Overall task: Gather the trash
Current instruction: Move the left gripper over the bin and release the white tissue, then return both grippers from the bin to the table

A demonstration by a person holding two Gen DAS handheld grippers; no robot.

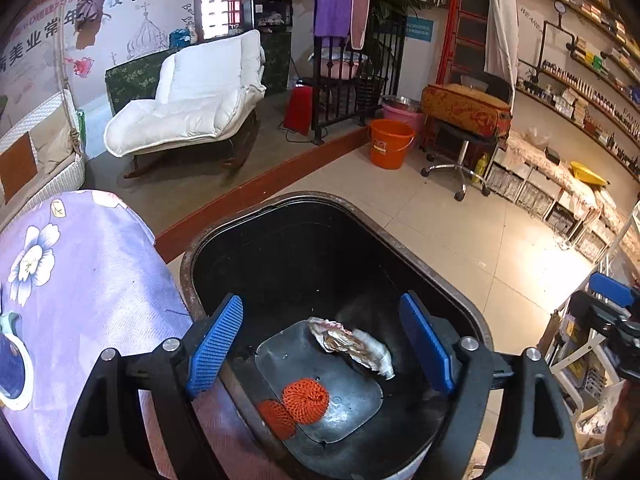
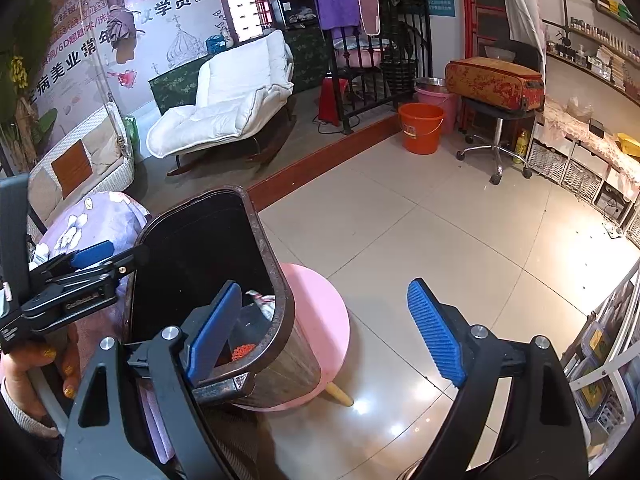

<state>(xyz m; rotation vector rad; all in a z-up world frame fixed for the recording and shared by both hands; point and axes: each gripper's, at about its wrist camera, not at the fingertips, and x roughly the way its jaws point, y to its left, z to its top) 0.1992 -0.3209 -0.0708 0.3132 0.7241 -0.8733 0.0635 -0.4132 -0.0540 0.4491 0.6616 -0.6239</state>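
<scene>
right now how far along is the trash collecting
Done: the black bin already holds two orange mesh balls and a crumpled wrapper on its bottom. In hand: nothing. The left gripper hangs over the bin with jaws open and empty, and the right gripper beside the bin is open and empty too. Left: no further trash shows in either view, so I cannot tell.

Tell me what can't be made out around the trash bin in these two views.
- Left wrist view: the near part of the bin floor, hidden behind the left hand-held gripper.
- Right wrist view: most of the crumpled wrapper and orange mesh, hidden by the bin wall and a blue finger.
- Right wrist view: the pink stool shows one leg only.
</scene>
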